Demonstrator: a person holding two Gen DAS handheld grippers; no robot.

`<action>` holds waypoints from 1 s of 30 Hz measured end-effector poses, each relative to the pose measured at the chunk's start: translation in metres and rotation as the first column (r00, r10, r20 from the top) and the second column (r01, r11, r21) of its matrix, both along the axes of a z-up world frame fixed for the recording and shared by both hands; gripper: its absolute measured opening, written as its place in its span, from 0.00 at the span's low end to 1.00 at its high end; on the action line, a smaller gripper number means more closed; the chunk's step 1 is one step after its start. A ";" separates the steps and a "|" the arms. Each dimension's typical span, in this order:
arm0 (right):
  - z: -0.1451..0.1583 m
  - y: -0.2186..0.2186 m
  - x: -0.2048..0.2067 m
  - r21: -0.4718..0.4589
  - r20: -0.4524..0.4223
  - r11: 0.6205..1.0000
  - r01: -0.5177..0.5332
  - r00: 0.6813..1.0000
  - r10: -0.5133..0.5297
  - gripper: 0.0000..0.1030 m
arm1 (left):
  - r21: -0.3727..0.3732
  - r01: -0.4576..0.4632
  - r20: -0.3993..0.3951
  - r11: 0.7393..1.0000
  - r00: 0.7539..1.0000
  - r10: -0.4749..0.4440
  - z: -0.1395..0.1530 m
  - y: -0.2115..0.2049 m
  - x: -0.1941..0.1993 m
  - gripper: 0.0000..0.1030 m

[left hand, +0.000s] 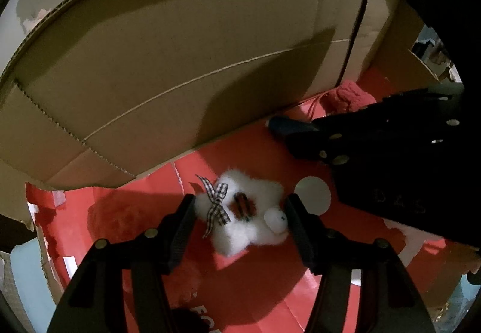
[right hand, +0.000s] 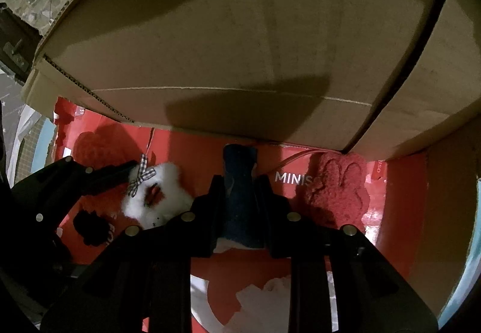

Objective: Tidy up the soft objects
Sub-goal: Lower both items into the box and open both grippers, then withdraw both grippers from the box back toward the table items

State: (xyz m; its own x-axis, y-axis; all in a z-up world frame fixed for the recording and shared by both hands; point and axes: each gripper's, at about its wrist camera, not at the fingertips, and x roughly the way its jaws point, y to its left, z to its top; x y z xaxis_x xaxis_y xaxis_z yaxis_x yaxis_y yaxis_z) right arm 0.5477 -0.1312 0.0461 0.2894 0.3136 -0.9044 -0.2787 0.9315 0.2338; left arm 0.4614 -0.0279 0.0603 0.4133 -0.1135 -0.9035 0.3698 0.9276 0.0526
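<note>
A white fluffy plush (left hand: 249, 218) with a checkered bow lies on the red floor of a cardboard box (left hand: 180, 62). My left gripper (left hand: 240, 206) is open, one finger on each side of the plush. My right gripper (right hand: 240, 182) is shut on a dark blue soft object (right hand: 240, 206), held just above the red floor near the box's far wall (right hand: 240, 47). In the left wrist view the right gripper (left hand: 303, 134) comes in from the right with the blue object's tip (left hand: 281, 124) sticking out. The white plush (right hand: 156, 197) also shows left of the right gripper.
A red bunny plush (right hand: 336, 191) sits in the far right corner. A red fuzzy toy (left hand: 114, 218) and a black fuzzy one (right hand: 90, 227) lie at the left. A red MINISO bag (right hand: 294, 178) lines the bottom. Tall cardboard walls close in on all sides.
</note>
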 end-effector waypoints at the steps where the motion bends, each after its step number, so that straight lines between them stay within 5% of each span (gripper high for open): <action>1: -0.001 0.000 0.000 0.000 -0.002 1.000 0.000 1.000 0.000 0.22 | -0.002 -0.001 0.000 1.000 1.000 0.001 0.000 0.000 0.000 0.63; 12: -0.004 0.006 0.008 -0.017 -0.007 1.000 -0.002 1.000 0.002 0.22 | -0.007 0.004 0.000 1.000 1.000 -0.004 0.005 0.005 -0.010 0.68; 19: 0.023 -0.003 0.002 0.004 0.029 1.000 0.006 1.000 -0.006 0.23 | -0.042 -0.006 0.038 0.999 0.999 0.007 0.028 0.018 -0.028 0.76; 21: 0.034 -0.005 -0.004 0.011 0.044 1.000 0.007 0.999 -0.007 0.32 | -0.055 -0.012 0.056 0.998 0.998 0.015 0.037 0.022 -0.036 0.78; 24: 0.050 -0.008 -0.016 0.008 0.091 1.000 0.015 0.996 -0.015 0.73 | -0.084 -0.026 0.086 0.996 0.996 0.033 0.058 0.028 -0.055 0.79; 30: 0.083 -0.018 -0.057 0.034 0.159 0.999 0.042 0.986 -0.047 0.73 | -0.117 -0.036 0.153 0.992 0.987 0.054 0.081 0.032 -0.093 0.88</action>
